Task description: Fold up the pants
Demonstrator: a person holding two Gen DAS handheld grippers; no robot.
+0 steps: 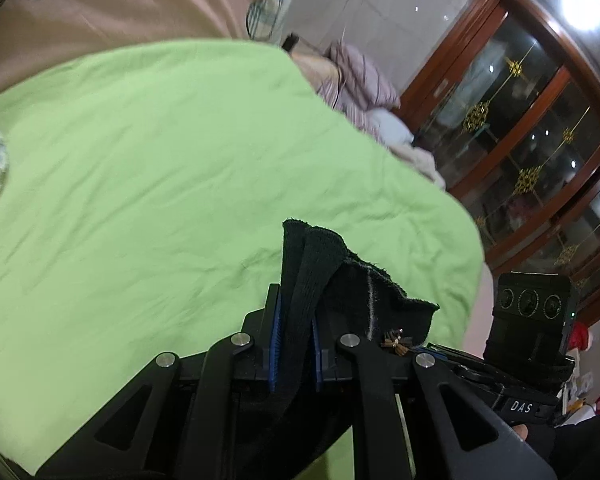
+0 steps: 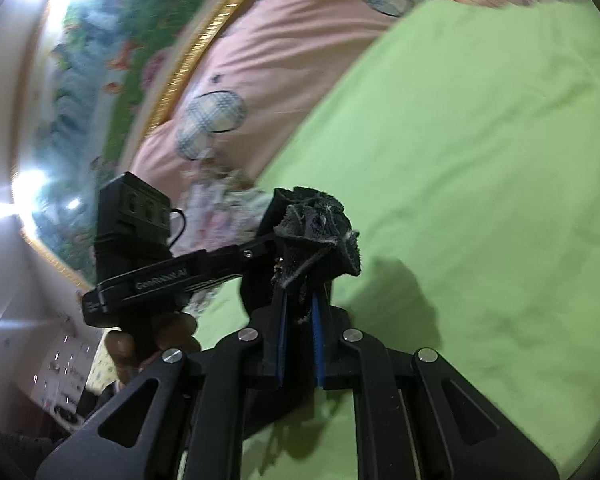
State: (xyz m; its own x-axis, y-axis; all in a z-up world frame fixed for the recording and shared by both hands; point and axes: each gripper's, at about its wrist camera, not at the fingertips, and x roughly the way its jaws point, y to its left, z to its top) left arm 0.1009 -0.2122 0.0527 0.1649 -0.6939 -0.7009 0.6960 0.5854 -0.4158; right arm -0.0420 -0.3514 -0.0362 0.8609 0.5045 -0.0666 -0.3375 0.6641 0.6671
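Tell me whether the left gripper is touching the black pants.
Touching. The left wrist view shows the left gripper shut on the black pants, with the cloth pinched between its blue pads.

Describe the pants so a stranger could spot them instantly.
Find the bright green sheet covering the bed. Just above it, both grippers pinch a bunched piece of black fabric: the pants. It is the only dark cloth there, fuzzy-edged, with a pale seam line.

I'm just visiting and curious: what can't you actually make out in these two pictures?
- Pants: left wrist view, most of them hidden beneath the left tool.
- Same in the right wrist view: the right tool hides all but a bunch.
- Cabinet contents: glare on the glass.
- Framed picture: blurred.
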